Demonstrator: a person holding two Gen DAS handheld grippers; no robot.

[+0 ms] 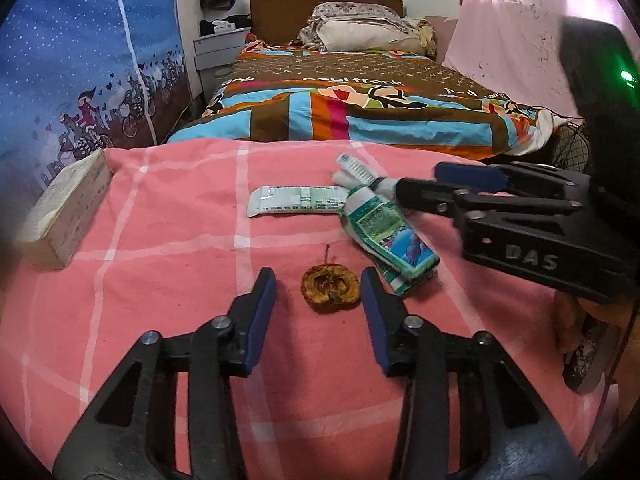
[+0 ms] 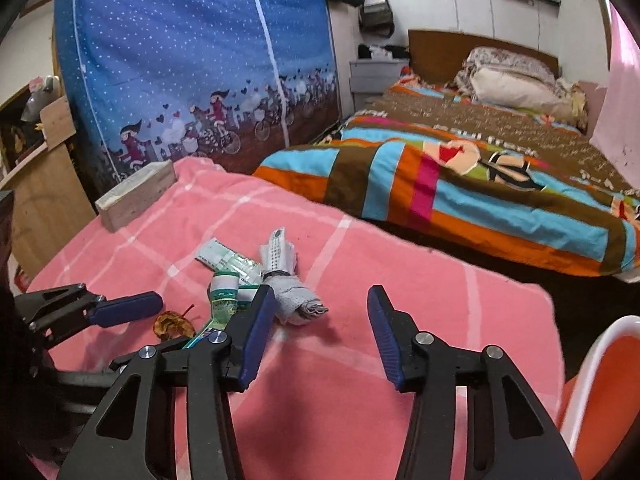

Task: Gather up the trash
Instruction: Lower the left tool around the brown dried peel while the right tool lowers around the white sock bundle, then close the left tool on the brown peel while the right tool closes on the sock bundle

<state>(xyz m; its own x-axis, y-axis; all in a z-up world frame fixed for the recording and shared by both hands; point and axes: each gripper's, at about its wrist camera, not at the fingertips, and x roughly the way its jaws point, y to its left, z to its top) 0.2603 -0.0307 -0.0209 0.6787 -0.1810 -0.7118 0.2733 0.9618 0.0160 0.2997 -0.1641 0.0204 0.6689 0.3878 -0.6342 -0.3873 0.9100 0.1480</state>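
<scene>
On the pink checked cloth (image 1: 168, 240) lie a brown apple core (image 1: 330, 286), a green-and-blue squeezed tube (image 1: 386, 236), a flat green-white wrapper (image 1: 296, 200) and a rolled white wad (image 1: 356, 170). My left gripper (image 1: 318, 286) is open, its jaws on either side of the apple core just above the cloth. My right gripper (image 2: 322, 302) is open and empty, low over the cloth, with the white wad (image 2: 292, 292) by its left finger. The core (image 2: 172, 326), the tube (image 2: 224, 300) and the wrapper (image 2: 228, 262) show left of it.
A wooden block (image 1: 66, 210) sits at the cloth's far left corner. A bed with a striped quilt (image 1: 360, 108) lies beyond. A blue fabric wardrobe (image 2: 192, 68) stands at left. A red chair with a white rim (image 2: 596, 384) is at the right edge.
</scene>
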